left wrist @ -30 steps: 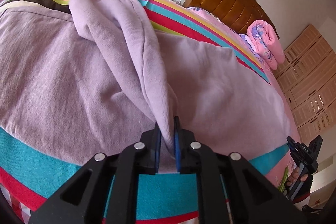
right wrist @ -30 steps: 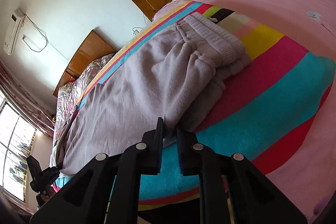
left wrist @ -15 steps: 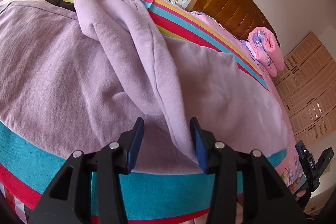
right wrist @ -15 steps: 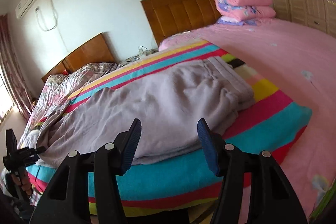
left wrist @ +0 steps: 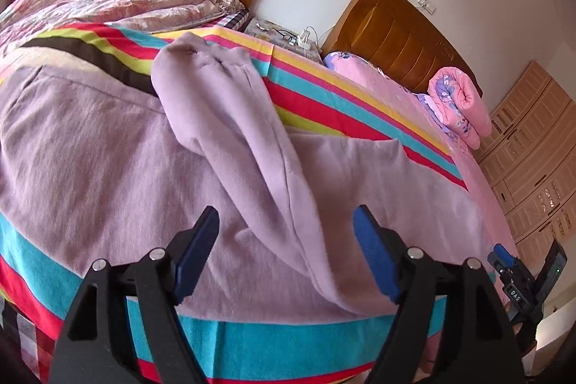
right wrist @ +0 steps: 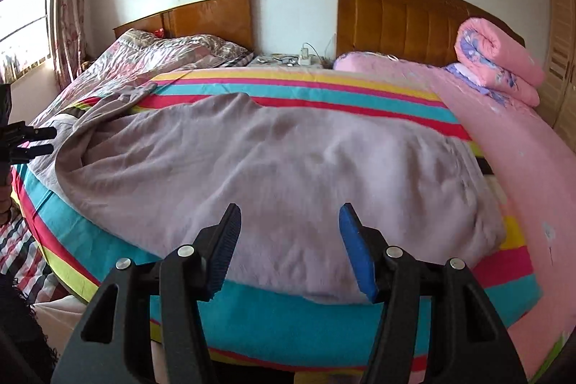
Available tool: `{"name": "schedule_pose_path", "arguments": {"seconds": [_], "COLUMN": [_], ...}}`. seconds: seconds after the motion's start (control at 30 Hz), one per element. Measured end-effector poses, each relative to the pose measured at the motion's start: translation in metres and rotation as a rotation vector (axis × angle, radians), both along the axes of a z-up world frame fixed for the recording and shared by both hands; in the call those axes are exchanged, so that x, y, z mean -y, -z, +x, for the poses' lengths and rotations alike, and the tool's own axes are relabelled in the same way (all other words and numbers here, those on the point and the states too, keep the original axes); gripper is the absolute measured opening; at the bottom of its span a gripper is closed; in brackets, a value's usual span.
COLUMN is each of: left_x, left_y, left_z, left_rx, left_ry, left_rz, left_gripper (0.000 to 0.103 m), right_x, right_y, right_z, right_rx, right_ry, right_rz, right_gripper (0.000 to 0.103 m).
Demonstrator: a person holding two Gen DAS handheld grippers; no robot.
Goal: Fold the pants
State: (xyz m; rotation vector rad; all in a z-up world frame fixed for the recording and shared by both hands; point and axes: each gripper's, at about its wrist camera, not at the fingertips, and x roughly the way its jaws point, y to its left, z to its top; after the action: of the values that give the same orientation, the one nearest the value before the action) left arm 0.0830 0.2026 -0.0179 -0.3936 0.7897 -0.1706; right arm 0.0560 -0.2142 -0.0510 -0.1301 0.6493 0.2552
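Lilac fleece pants point(left wrist: 108, 168) lie spread on the striped blanket point(left wrist: 306, 96) of the bed, one leg point(left wrist: 234, 132) folded back over the rest. My left gripper point(left wrist: 286, 254) is open and empty, just in front of the leg's hem near the bed's front edge. In the right wrist view the pants point(right wrist: 288, 175) lie flat across the bed. My right gripper point(right wrist: 289, 240) is open and empty, above their near edge. The other gripper point(right wrist: 25, 143) shows at the far left there, and the right one point(left wrist: 518, 279) at the far right of the left wrist view.
A rolled pink quilt point(right wrist: 500, 60) lies by the wooden headboard point(right wrist: 403, 20). A second bed with a floral quilt point(right wrist: 144, 60) stands to the left. A nightstand with cables point(right wrist: 288, 60) sits between them. Wardrobe doors point(left wrist: 532, 161) stand at the right.
Both grippers were shut on the pants a second ago. They have opened, let the fabric drop onto the bed, and pulled back and up.
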Motion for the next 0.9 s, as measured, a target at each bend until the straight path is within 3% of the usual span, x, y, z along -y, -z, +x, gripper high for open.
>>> {"name": "schedule_pose_path", "arguments": {"seconds": [0.07,0.17,0.3,0.5,0.6,0.63,0.7,0.73,0.77,0.8,0.9], "left_x": [0.006,0.016,0.03,0.044,0.057,0.061,0.062,0.058,0.049,0.036,-0.029], "left_y": [-0.011,-0.015,-0.008,0.01,0.023,0.028,0.041,0.044,0.039,0.029,-0.014], "left_z": [0.019,0.053,0.096,0.165,0.189,0.195,0.202,0.202,0.199,0.192,0.137], "left_rx": [-0.015,-0.05,-0.143,-0.271,-0.308,-0.315,-0.342,-0.33,-0.285,-0.227,0.014], "left_ry": [-0.003,0.014,0.044,0.076,0.153,0.178,0.205,0.197,0.181,0.14,-0.017], "left_rz": [0.034,0.052,0.122,0.354,0.479,0.511,0.565,0.566,0.536,0.501,0.219], "left_gripper": [0.087,0.087,0.087,0.085,0.08,0.076,0.036,0.031,0.014,0.011,0.01], "right_x": [-0.038,-0.099,-0.161,-0.188,-0.186,-0.184,-0.181,-0.179,-0.179,-0.18,-0.194], "right_y": [-0.015,-0.023,-0.022,-0.012,0.001,0.004,0.01,0.012,0.013,0.014,0.016], "right_z": [0.035,0.09,0.147,0.184,0.195,0.199,0.206,0.209,0.212,0.215,0.215], "right_rx": [0.004,0.003,-0.029,-0.052,-0.086,-0.102,-0.131,-0.141,-0.15,-0.158,-0.166], "right_ry": [-0.198,-0.441,-0.493,-0.453,-0.422,-0.411,-0.391,-0.385,-0.388,-0.4,-0.495], "right_rz": [-0.006,-0.049,-0.101,0.082,0.123,0.135,0.156,0.161,0.159,0.151,0.101], "right_gripper": [0.057,0.056,0.056,0.056,0.056,0.056,0.056,0.056,0.056,0.056,0.056]}}
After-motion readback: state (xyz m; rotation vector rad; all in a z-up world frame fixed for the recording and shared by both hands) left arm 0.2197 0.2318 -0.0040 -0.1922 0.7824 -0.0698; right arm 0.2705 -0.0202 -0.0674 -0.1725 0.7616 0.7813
